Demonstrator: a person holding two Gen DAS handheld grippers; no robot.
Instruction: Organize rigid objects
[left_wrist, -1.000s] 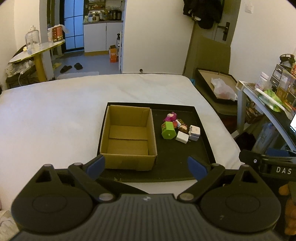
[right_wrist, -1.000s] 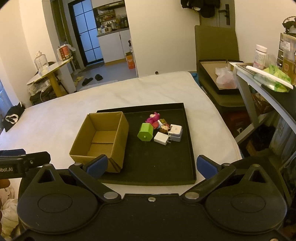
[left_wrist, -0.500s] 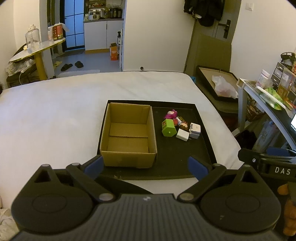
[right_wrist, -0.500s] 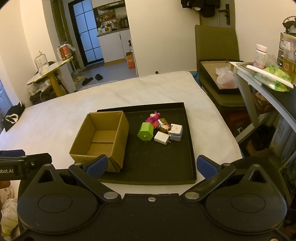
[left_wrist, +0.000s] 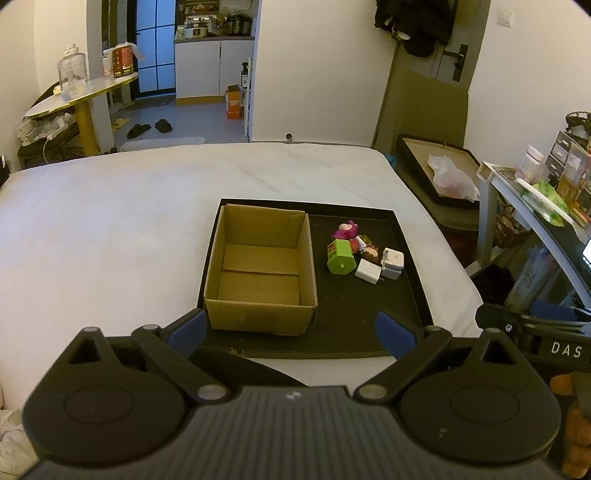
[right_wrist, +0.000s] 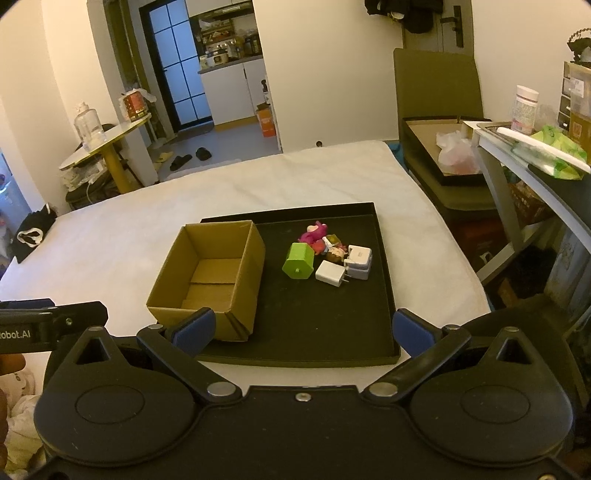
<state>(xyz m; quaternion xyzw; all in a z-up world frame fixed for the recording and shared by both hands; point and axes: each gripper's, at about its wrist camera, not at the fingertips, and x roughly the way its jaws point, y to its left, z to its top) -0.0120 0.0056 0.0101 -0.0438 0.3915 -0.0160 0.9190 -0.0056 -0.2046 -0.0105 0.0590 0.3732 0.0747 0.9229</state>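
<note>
On the white bed (left_wrist: 110, 229) lay a black tray (left_wrist: 369, 332), the landmark for all that follows. At the tray's left end stood an open cardboard box (left_wrist: 260, 269) with nothing showing inside it. Right of the box, toward the tray's far right part, a small heap of things sat touching one another: a green block (left_wrist: 340, 256) nearest the box, a pink toy (left_wrist: 345, 230) behind it, a flat white charger (left_wrist: 368, 270) in front beside the block, and a second white adapter (left_wrist: 392, 263) at the heap's right edge. The near right part of the tray lay bare. Before the tray's near edge the left claw (left_wrist: 291, 330) hung released, its blue fingertips (left_wrist: 186, 328) spread wide and gripping nothing. The right claw (right_wrist: 303, 330) hung likewise before the tray, released and holding nothing.
</note>
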